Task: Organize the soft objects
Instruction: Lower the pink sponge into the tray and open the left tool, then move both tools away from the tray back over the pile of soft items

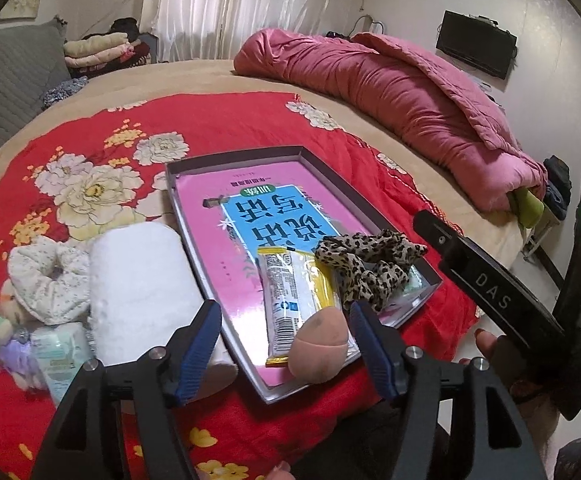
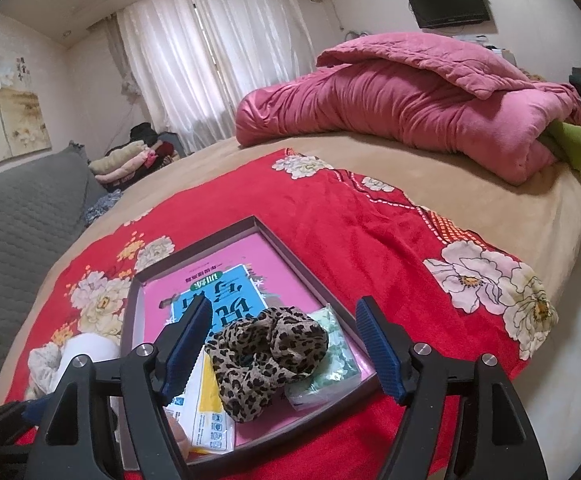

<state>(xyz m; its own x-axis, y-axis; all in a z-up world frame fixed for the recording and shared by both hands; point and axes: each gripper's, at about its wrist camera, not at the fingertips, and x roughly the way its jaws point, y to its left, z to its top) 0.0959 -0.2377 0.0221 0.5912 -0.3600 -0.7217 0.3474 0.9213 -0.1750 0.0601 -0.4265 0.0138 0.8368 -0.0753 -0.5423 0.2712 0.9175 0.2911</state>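
Left wrist view: the left gripper [image 1: 282, 350] hangs with jaws spread wide, gripping nothing; a peach sponge [image 1: 318, 346] lies between them in the shallow box [image 1: 234, 158]. The right gripper [image 2: 284, 354] also gapes empty over a leopard scrunchie [image 2: 268, 354]. Outside the box, on the red cloth [image 1: 218, 120], lie a white towel roll [image 1: 138, 284] and a floral scrunchie [image 1: 50, 276].

Black grippers [image 1: 282, 354], ribbed blue jaws, silver screws

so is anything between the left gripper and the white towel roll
Nothing visible. The left gripper is open above the tray's near end, and the towel roll lies beside the tray on the red cloth, its near end uncovered.
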